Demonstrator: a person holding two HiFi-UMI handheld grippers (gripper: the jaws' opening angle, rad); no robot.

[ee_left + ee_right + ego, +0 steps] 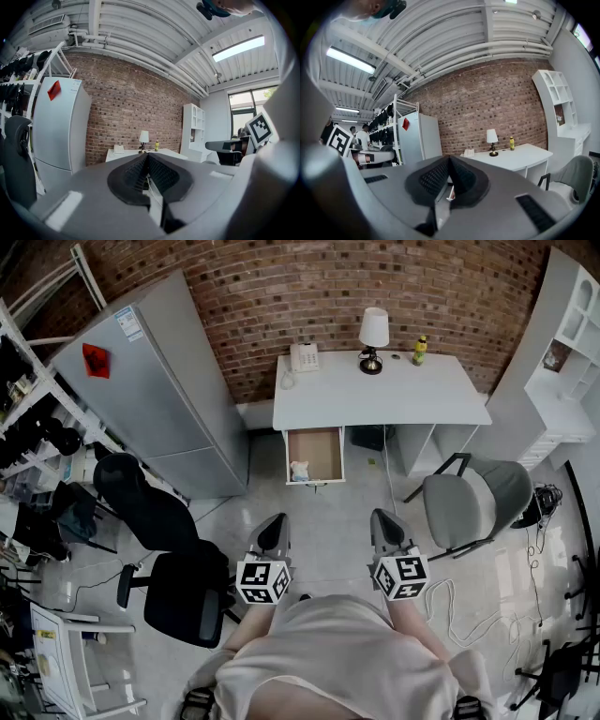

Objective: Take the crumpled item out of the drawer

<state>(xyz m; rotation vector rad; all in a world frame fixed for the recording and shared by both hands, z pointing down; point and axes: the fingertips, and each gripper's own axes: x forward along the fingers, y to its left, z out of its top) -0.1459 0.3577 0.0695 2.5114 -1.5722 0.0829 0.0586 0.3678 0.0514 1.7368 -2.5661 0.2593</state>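
Observation:
The desk drawer stands pulled open under the white desk. A pale crumpled item lies in the drawer's front left corner. My left gripper and right gripper are held side by side well short of the drawer, both pointing toward it. Each one's jaws are closed together with nothing between them. In the left gripper view the black pads meet at the tip; the right gripper view shows its pads pressed together the same way.
A grey refrigerator stands left of the desk. A black office chair is at my left, a grey chair at my right. On the desk are a lamp, a telephone and a yellow bottle. White shelving lines the right wall.

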